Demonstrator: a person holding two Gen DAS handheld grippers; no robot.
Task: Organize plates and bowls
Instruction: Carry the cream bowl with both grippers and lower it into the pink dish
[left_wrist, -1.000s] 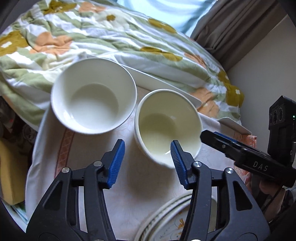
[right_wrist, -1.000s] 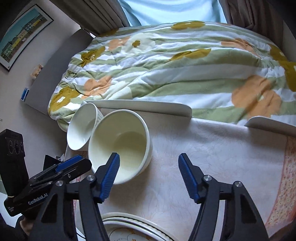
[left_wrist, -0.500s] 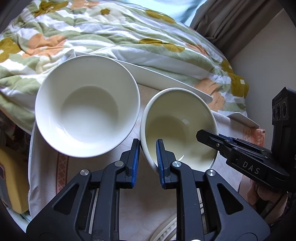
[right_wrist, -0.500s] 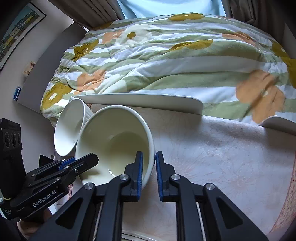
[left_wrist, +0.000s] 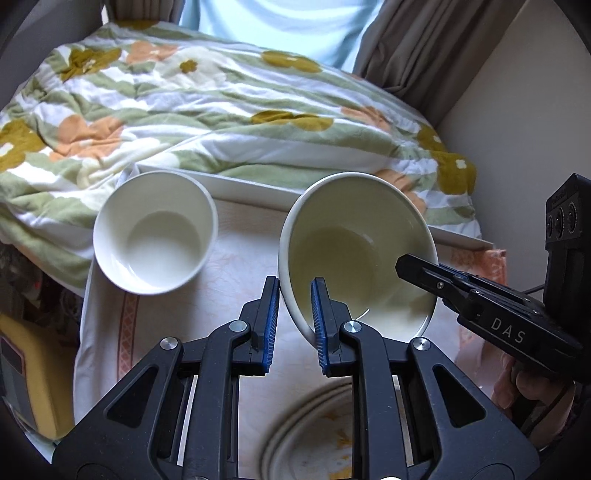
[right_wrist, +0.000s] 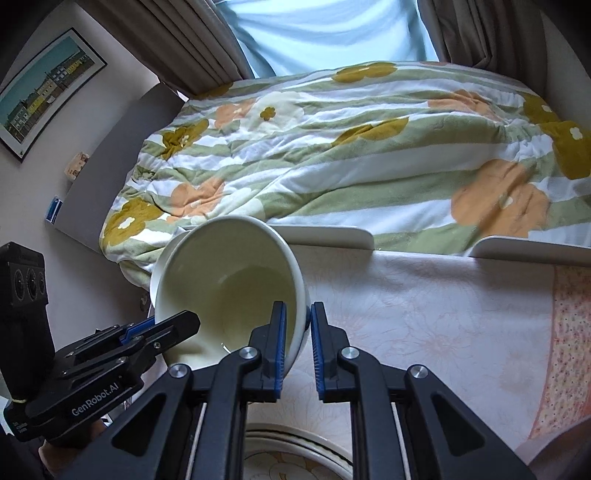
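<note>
At the table's left edge: a white bowl (left_wrist: 155, 234) sits upright on the tablecloth (left_wrist: 236, 266), empty, well clear of both grippers
Centre of the table: the cream bowl (left_wrist: 356, 254) is tipped, mouth toward the cameras, and looks raised off the cloth, though its underside is hidden
Left gripper: the left gripper (left_wrist: 293, 319) is clamped on the cream bowl's near-left rim, one pad inside the wall and one outside
Right gripper: the right gripper (right_wrist: 297, 349) is pinched on the opposite, right-hand rim of the same bowl (right_wrist: 227, 291), again one pad inside and one out
Near edge: a stack of patterned plates (left_wrist: 314, 432) lies directly below the grippers, partly hidden by them
Far edge: a flat white tray (right_wrist: 325, 238) lies along the edge beside the floral bedspread (right_wrist: 332, 147)
Deciding relation: the white bowl lies to the left of the held bowl, on the left gripper's side, so that hand is nearer to it
Likely next step: carrying the cream bowl leftward to nest with the white one, or down toward the plates; which is meant cannot be told
Risk: two rim grips must move together or the bowl twists
</note>
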